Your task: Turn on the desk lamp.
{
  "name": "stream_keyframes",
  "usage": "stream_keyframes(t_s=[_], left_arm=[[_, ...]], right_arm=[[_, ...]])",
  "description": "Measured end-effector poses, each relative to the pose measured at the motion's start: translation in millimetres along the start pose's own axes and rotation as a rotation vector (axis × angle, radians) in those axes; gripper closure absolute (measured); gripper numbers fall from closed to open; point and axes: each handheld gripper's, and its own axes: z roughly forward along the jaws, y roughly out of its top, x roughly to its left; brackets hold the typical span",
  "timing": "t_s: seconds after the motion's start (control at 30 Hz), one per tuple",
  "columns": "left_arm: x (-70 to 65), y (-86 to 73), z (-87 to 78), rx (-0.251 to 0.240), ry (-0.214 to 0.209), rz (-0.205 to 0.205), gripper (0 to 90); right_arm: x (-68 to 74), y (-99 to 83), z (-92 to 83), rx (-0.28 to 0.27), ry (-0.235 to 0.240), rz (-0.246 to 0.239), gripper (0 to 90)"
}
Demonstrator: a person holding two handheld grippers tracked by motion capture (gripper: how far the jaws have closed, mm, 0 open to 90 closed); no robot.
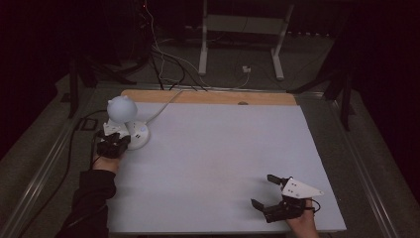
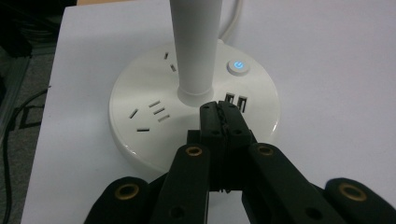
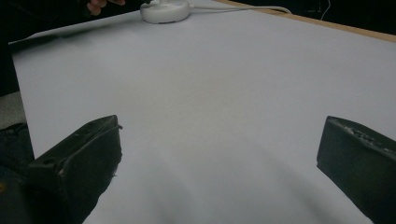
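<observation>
Black tongs point(image 2: 223, 112) with brass-ringed screw holes, grey triangular plate point(image 1: 301, 188), dark sleeve point(image 1: 91, 198)

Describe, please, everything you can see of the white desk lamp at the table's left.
The white desk lamp stands upright near the white table's left edge, on a round glossy plastic base. The base carries socket slots, two USB ports and a power button glowing blue. A straight white stem rises from its middle to a rounded pale head. A white cable trails off behind. The left gripper, shut with nothing between its jaws, has its tips over the base beside the stem.
</observation>
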Motion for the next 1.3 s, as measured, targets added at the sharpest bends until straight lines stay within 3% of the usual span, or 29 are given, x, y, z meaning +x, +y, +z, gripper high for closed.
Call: stream_keyframes(t_s=[0.43,1.1,1.17,1.3], left_arm=[[-2.8,-1.9,4.5,0.004,0.006,0.043,90.0],[-4.6,-3.0,3.7,-0.009,0.002,0.054,90.0],[-4.8,-1.2,0.9,-0.020,-0.015,0.034,88.1],[-6.3,4.5,-8.6,-0.039,-0.010,0.010,81.8]], right_arm=[[-0.3,-0.2,-0.3,0.000,-0.001,0.000,0.0],[-0.4,-0.4,-0.2,0.005,-0.001,-0.001,0.0],[-0.9,-0.4,-0.9,0.004,-0.003,0.002,0.0],[-1.3,-0.6,-1.3,0.003,-0.003,0.006,0.0]])
